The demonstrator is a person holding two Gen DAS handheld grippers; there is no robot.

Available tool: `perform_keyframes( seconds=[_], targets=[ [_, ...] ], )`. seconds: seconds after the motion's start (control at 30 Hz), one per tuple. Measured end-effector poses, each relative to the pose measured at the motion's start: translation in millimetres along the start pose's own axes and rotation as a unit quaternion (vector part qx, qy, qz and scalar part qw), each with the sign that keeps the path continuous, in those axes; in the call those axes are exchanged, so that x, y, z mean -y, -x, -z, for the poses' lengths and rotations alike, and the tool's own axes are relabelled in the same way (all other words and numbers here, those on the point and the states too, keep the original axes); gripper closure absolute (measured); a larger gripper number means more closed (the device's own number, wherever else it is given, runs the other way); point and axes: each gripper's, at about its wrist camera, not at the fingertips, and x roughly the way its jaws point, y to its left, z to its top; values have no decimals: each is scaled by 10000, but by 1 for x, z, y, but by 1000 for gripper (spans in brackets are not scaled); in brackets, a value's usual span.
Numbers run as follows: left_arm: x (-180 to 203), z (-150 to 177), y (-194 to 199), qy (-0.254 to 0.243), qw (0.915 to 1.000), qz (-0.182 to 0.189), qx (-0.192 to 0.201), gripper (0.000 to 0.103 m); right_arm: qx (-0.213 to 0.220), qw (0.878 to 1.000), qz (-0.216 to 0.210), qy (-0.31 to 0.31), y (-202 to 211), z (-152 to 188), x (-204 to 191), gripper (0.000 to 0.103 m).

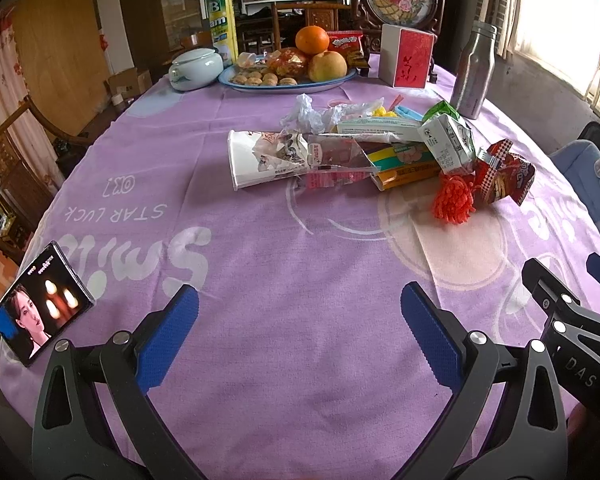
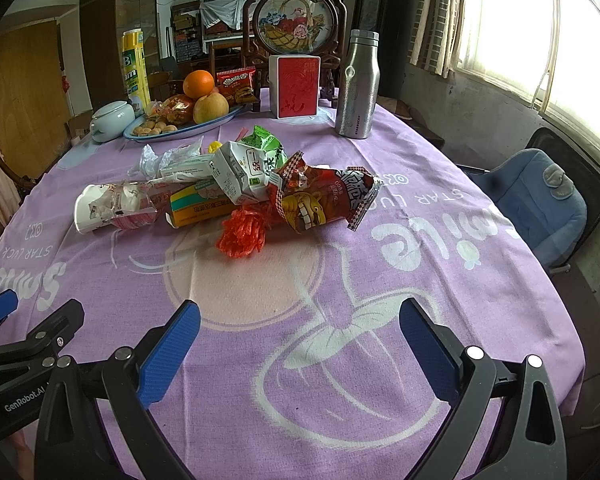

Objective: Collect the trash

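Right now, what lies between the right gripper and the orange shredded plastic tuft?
Only bare purple tablecloth lies between the right gripper and the tuft, in the right wrist view.

The trash pile lies in the middle of the tabletop. Far behind it stand the fruit plate at left, the box in the middle and the bottle at right. A phone lies near left

Both wrist views low over tablecloth, probably sharing trash pile.
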Motion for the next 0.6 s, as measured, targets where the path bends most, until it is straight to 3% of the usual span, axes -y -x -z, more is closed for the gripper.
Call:
perform_keyframes(
  seconds=[0.6],
  targets=[
    [2,1,3,-47,9999,94,41,6,-19,10000,-3,-2,0,1,-1,5]
  ],
)
